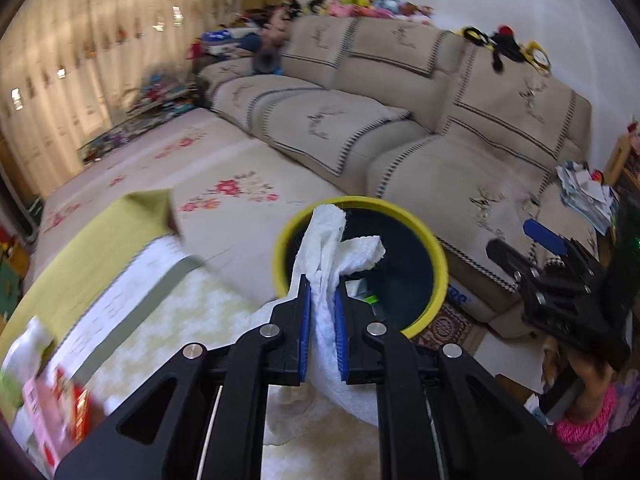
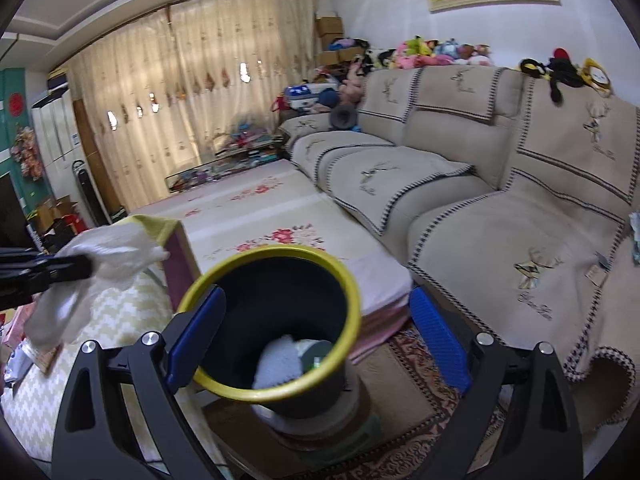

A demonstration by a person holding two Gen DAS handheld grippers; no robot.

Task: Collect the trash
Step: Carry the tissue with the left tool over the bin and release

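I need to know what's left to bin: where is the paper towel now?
The paper towel is pinched in the left gripper, held near the yellow-rimmed bin; the right wrist view shows it left of the bin, over the table.

The round black bin with a yellow rim (image 2: 276, 320) stands open-topped, its mouth unobstructed; the beige patterned sofa (image 2: 500, 216) crowds one side, the yellow-clothed table (image 2: 132, 312) the other
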